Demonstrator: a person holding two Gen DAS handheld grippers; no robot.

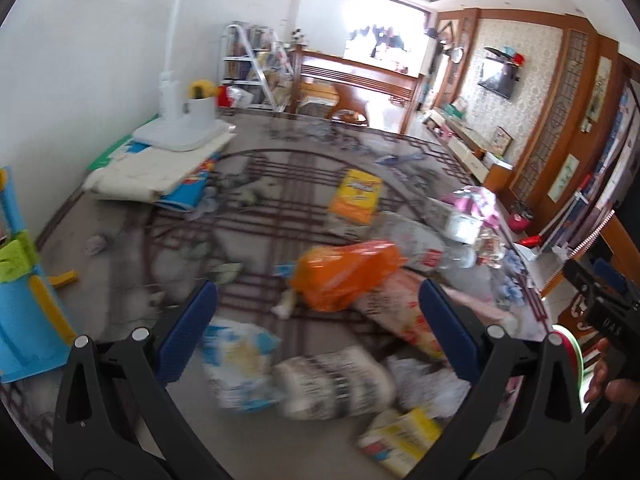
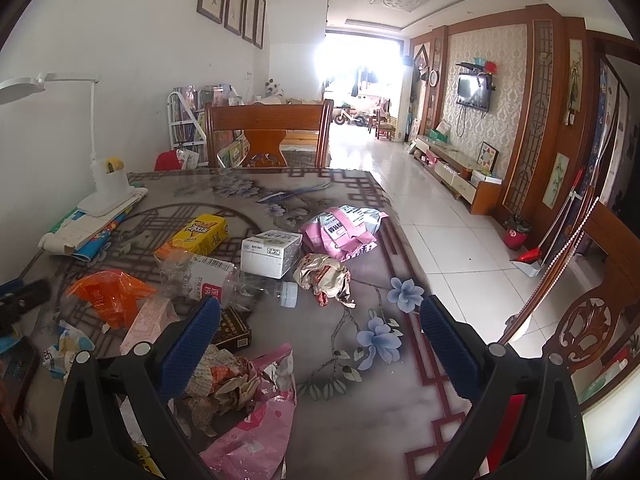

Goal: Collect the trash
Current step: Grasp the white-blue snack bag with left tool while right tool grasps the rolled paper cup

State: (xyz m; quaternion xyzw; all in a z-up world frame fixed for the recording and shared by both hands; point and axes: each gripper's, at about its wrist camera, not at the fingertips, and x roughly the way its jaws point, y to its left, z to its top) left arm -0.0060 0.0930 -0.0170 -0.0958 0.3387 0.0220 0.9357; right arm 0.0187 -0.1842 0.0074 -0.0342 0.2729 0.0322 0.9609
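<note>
The counter [image 2: 360, 384] wears a grey cloth printed with blue flowers and a dark red lattice border, and litter covers most of it. The right claw [image 2: 320, 340] stands wide, nothing between its blue pads [image 2: 194, 344]. Just ahead of it lie a crushed clear bottle [image 2: 224, 278], a white box [image 2: 271, 253] and a crumpled wrapper [image 2: 326, 278]; farther ahead sit a pink packet [image 2: 342, 232] and a yellow box [image 2: 198, 236]. Under its left pad lie a dark small box [image 2: 234, 332] and a pink bag [image 2: 256, 428] with crumpled paper.

The left claw [image 1: 318, 328] is also wide and empty — its view is blurred. An orange bag [image 1: 348, 276] lies straight ahead of it, a printed roll-like wrapper [image 1: 336, 384] below.

A white desk lamp [image 2: 106, 184] stands far left ahead, a wooden chair [image 2: 266, 136] beyond the far edge. To the right — white floor tiles [image 2: 448, 248], a wall-mounted television [image 2: 474, 92] and wood-panelled walls.
</note>
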